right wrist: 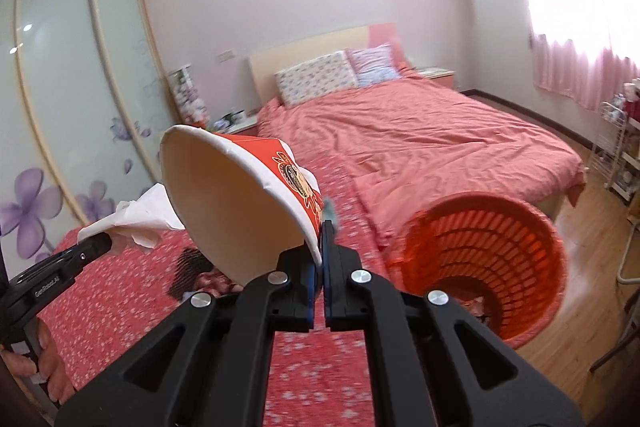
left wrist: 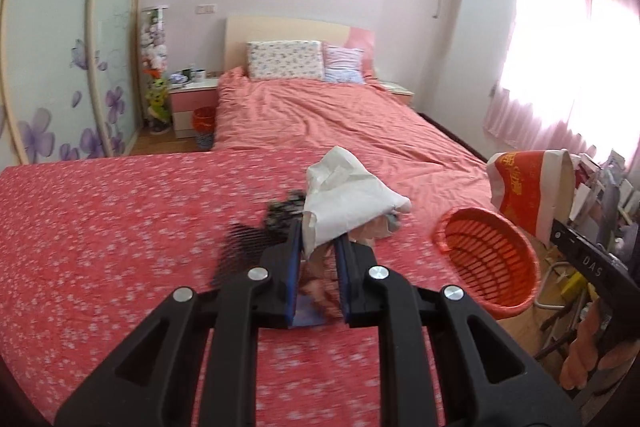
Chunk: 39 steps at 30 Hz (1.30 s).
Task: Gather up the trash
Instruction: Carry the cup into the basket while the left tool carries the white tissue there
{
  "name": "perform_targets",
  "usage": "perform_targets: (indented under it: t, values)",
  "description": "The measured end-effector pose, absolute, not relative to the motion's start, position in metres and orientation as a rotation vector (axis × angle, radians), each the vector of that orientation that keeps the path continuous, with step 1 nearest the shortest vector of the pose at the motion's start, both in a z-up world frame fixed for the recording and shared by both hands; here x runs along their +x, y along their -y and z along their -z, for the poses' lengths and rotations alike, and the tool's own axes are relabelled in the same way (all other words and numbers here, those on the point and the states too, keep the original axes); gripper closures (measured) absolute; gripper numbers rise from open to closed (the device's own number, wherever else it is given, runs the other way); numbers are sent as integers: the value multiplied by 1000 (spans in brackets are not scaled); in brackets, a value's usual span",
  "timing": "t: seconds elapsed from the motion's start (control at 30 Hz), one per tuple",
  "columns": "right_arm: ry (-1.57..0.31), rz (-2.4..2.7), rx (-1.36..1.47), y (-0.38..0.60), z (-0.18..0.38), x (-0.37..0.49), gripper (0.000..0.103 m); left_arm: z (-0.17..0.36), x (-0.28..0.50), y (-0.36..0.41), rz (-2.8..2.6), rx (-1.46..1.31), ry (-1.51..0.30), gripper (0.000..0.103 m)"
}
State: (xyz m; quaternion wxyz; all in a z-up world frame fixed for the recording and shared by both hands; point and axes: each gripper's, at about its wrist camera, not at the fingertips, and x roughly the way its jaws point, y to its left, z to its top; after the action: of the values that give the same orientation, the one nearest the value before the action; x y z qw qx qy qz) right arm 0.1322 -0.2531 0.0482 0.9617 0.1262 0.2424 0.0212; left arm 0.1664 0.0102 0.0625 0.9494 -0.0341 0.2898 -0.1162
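My left gripper [left wrist: 320,239] is shut on a crumpled white paper [left wrist: 348,203], held up above the red flowered cloth [left wrist: 100,227]. In the right wrist view the same gripper [right wrist: 108,241] and paper [right wrist: 140,219] show at the left. My right gripper [right wrist: 324,231] is shut on the rim of a red and white paper bowl [right wrist: 240,195], which is tipped with its open side toward the camera. In the left wrist view the bowl [left wrist: 528,187] hangs just above an orange slatted basket [left wrist: 464,215]. The basket [right wrist: 560,267] stands tilted right of the cloth, with some scraps at its bottom.
A black mesh piece [left wrist: 248,247] lies on the flowered cloth under the paper. Beyond is a bed [left wrist: 320,115] with pillows, a wardrobe [left wrist: 60,67] at left, a second small bin [left wrist: 204,119] by the nightstand, and a white rack [right wrist: 616,147] at right.
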Motion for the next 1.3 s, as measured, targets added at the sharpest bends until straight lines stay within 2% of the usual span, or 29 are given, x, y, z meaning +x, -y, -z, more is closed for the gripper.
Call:
perform_targets:
  t: [0.3,0.63,1.13,1.17,1.2,1.23,1.27,1.3]
  values:
    - [-482,102,313,318,-38,129,100,-60,178,80,388,-23,-601,86]
    - [-516,203,399,383,-6,142,100,-24,201,176,530,3,-681,86]
    - [-591,256,480,423,25,162,99,25,246,252,579,52,-775,84]
    - [-596,249,485,424,26,162,97,27,247,253,572,59,-781,82]
    - [-603,242,491,425,27,163,89,30,249,254,563,63,-787,78]
    - [-608,236,495,425,28,163,76,30,251,254,563,62,-791,71]
    - [-610,233,498,425,29,163,70,32,252,254,558,62,-796,64]
    - [-609,237,496,425,29,161,62,33,254,254,554,62,-797,62]
